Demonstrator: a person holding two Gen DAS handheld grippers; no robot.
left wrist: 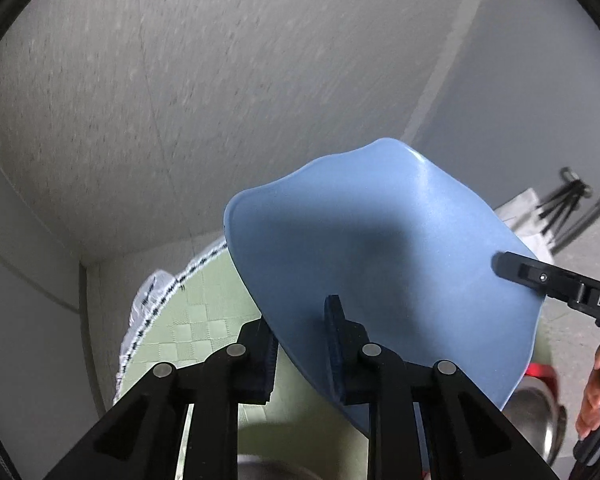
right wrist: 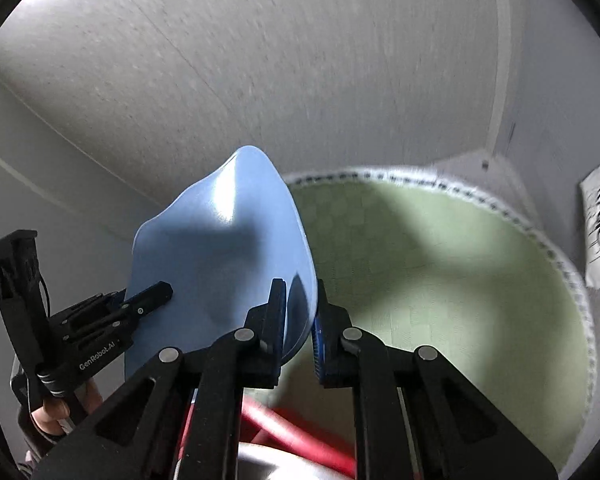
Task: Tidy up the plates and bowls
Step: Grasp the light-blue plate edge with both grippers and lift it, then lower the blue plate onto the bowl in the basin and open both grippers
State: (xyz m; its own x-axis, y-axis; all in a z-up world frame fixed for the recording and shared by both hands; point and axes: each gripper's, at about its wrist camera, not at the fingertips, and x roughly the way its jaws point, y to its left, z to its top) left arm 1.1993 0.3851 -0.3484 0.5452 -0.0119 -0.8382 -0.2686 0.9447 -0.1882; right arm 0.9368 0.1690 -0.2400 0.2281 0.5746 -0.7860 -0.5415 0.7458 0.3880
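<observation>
Blue plate (left wrist: 380, 264) clamped by both hand-held grippers, green mat (right wrist: 440, 280) beneath, red rack (right wrist: 296, 436) below

The blue plate (left wrist: 380, 248) looked smooth with a soft sheen, possibly ceramic. The green tablecloth (right wrist: 440, 280) was woven, checker-textured cloth; the grippers' fingers (left wrist: 336, 344) were matt black plastic.

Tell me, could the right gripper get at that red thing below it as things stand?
Probably not: the right gripper is shut on the blue plate, which the left gripper also clamps. The red thing lies below, beside a metal bowl.
</observation>
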